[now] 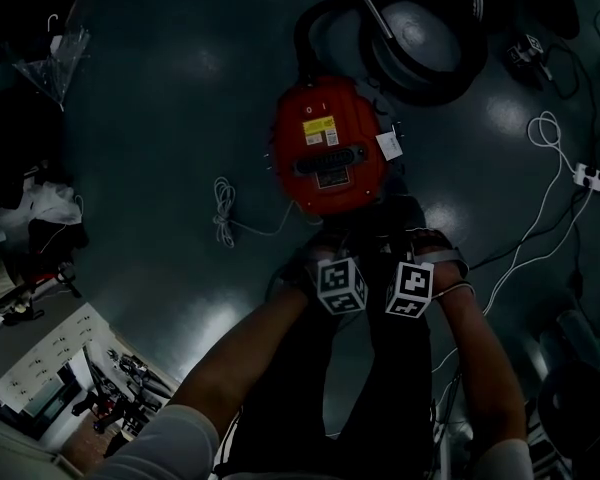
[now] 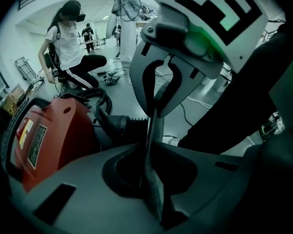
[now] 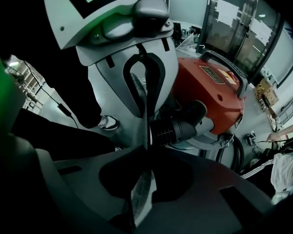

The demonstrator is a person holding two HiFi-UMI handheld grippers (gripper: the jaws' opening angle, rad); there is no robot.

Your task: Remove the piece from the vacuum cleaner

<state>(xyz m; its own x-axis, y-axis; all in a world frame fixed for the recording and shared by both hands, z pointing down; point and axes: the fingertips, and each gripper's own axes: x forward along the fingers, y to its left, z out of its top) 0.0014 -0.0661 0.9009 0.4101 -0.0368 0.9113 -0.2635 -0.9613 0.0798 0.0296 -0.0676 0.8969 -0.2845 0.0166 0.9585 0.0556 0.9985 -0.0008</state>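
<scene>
The dim head view loses in shadow the spot where both grippers reach the red vacuum cleaner (image 1: 330, 148). The left gripper (image 2: 151, 130) and the right gripper (image 3: 147, 138) each show jaws pressed together, with nothing discernible between them. The black ribbed hose connector (image 3: 178, 126) sits plugged into the vacuum cleaner, just beyond the tips.

Head view: marker cubes (image 1: 342, 286) hide fingers (image 2: 155, 179) of left gripper (image 2: 154, 113), right gripper (image 3: 147, 108); vacuum cleaner (image 1: 290, 158) label (image 1: 320, 130) print unreadable.
</scene>
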